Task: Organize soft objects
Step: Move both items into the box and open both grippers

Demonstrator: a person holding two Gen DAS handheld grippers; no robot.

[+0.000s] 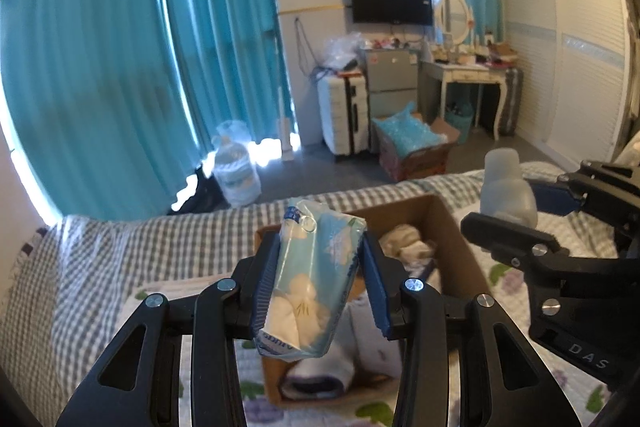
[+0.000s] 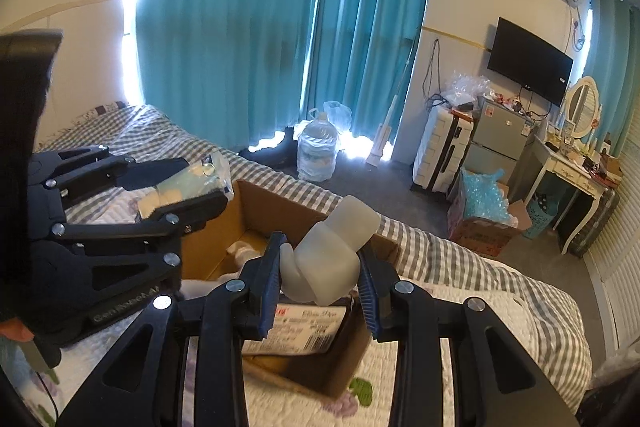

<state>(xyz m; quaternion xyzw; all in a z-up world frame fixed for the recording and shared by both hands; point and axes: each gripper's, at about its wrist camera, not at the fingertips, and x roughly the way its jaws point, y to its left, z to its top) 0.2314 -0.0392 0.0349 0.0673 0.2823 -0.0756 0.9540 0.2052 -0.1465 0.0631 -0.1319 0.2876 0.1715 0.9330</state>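
The left gripper [image 1: 320, 283] clamped a tissue pack [image 1: 312, 279]; the right gripper [image 2: 320, 279] pinched a translucent bottle [image 2: 332, 251]. Both needed lowering inside the cardboard box [image 2: 280, 203] before release.

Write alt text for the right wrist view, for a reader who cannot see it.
The right gripper clamps a pale, translucent soft toy above an open cardboard box on a bed with a checked cover. To the left, the left gripper holds a pale blue tissue pack by the box. Behind are teal curtains and a wall television.
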